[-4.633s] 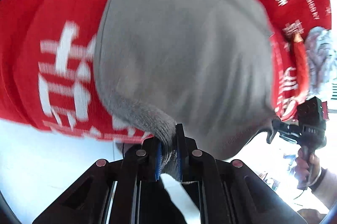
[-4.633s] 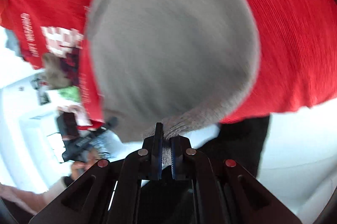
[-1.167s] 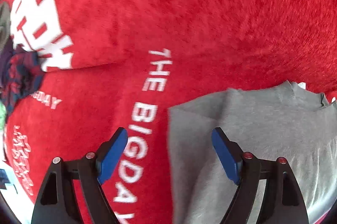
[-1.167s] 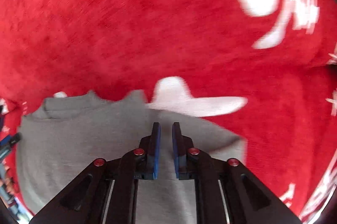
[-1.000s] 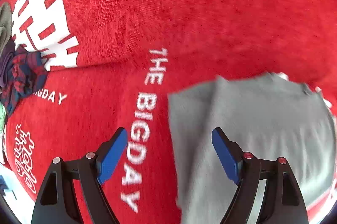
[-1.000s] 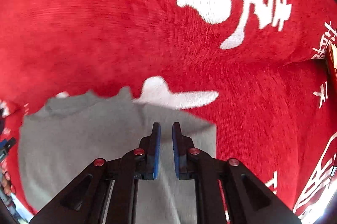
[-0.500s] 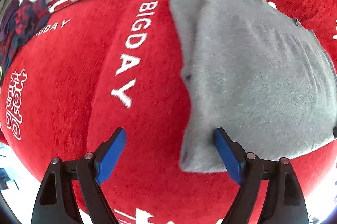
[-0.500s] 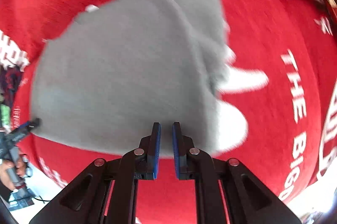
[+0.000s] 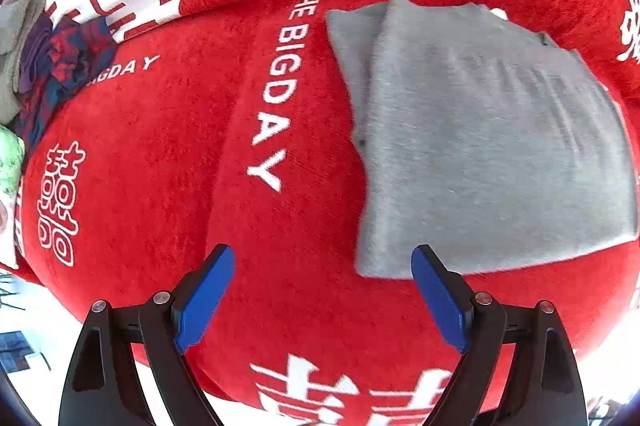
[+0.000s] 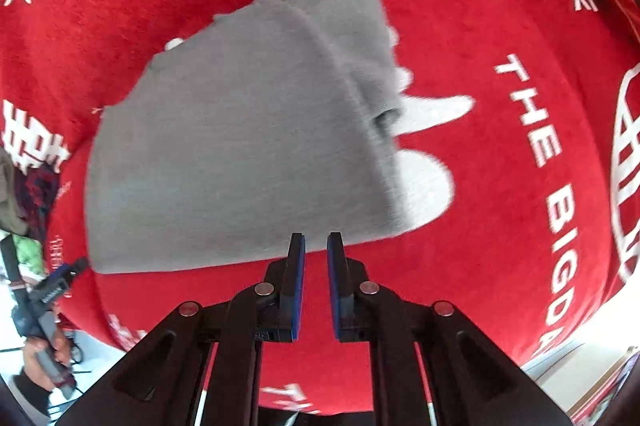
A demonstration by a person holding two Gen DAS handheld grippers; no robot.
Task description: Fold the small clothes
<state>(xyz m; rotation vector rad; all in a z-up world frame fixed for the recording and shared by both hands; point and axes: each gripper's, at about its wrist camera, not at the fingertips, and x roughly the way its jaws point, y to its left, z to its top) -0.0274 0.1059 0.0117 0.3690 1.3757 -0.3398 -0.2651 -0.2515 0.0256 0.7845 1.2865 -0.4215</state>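
Gray top (image 9: pixel 480 130) lies folded on the red cloth (image 9: pixel 160 154) that has white words on it, and in the right view it (image 10: pixel 240 154) sits just past the tips of the right gripper (image 10: pixel 316 246). It looks like a neat block now, with one flap tucked under along one side, so this fold seems done or very nearly done. Nothing is holding it. The left gripper (image 9: pixel 320 266) hangs above the near corner of the top with its fingers (image 9: pixel 204 290) wide apart and nothing between them. The right gripper has its fingers (image 10: pixel 297 266) close together with only a thin gap, and no cloth is in that gap. The desk under the red cloth is hidden, apart from pale bits at the edges. What is left is probably the little heap of other clothes (image 9: pixel 60 66) at the far left side: a dark red and blue piece, a tan piece beside it, and something green lower down, though it is hard to say if the green thing is a piece of clothing. So the count is one folded gray top, one heap with about three things, two grippers, and one red cloth. The next job may be to take a piece from that heap.
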